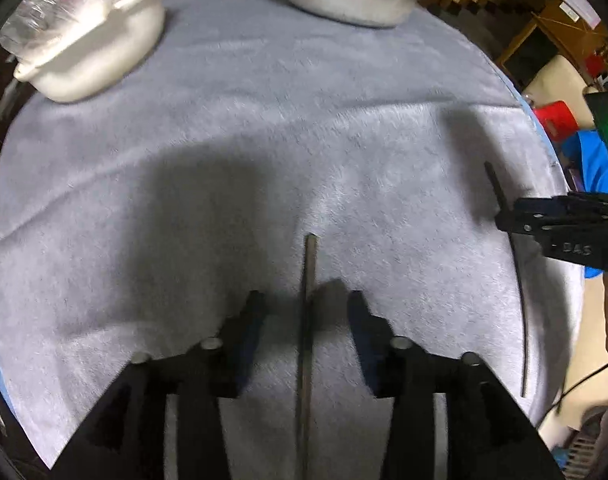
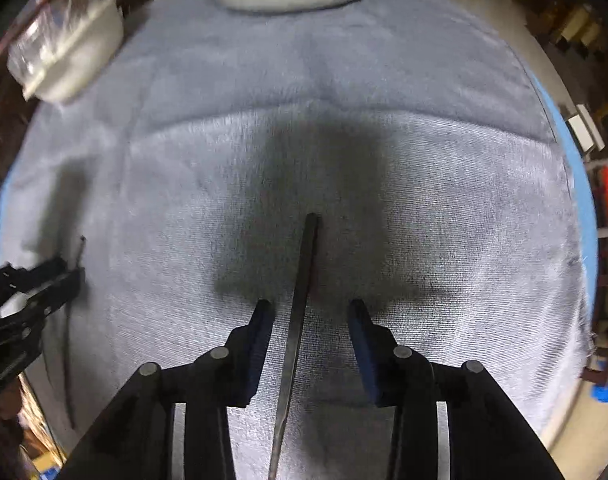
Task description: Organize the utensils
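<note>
Though blurred, red bin (image 1: 556,118) left-view only.

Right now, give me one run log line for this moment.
left gripper: open over a chopstick | right gripper: open over another chopstick | both chopsticks: flat on cloth

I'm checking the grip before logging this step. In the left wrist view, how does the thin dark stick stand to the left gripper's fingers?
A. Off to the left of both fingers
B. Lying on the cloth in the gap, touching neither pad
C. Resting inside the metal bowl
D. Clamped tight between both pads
B: the stick lies on the grey cloth between the left gripper's open fingers, clear of both pads.
</note>
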`<move>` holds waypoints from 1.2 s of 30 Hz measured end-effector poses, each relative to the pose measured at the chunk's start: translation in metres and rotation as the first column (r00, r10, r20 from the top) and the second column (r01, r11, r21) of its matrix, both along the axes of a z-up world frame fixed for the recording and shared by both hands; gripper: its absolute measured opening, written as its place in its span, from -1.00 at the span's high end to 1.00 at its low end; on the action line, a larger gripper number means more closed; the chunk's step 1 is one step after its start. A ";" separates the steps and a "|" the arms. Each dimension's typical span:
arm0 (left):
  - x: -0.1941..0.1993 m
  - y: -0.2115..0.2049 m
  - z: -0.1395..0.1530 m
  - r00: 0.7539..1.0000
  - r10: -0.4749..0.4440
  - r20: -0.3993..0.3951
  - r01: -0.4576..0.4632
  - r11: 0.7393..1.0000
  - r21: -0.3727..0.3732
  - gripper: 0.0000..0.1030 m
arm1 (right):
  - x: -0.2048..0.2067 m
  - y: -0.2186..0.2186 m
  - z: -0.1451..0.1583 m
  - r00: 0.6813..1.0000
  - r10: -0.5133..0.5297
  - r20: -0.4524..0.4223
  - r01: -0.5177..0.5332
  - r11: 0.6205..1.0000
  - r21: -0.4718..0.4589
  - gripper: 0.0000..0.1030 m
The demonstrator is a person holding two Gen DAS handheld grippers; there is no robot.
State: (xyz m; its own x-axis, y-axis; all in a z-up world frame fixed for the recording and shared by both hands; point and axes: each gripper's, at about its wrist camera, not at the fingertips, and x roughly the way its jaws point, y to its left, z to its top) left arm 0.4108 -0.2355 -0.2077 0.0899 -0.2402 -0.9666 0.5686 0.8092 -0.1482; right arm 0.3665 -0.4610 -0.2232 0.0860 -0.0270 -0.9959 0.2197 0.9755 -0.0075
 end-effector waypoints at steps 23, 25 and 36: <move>-0.025 0.032 0.030 0.980 0.084 0.182 -0.074 0.995 -0.063 0.89 | -0.089 -0.008 0.024 0.960 -0.137 0.246 0.106 0.985 0.134 0.83; -0.036 0.044 0.044 0.970 0.111 0.216 -0.093 0.991 -0.091 0.89 | -0.110 -0.015 0.036 0.943 -0.170 0.287 0.130 0.980 0.152 0.83; -0.121 0.120 0.124 0.876 0.289 0.385 -0.179 0.938 -0.296 0.90 | -0.187 -0.017 0.126 0.811 -0.264 0.521 0.205 0.964 0.170 0.83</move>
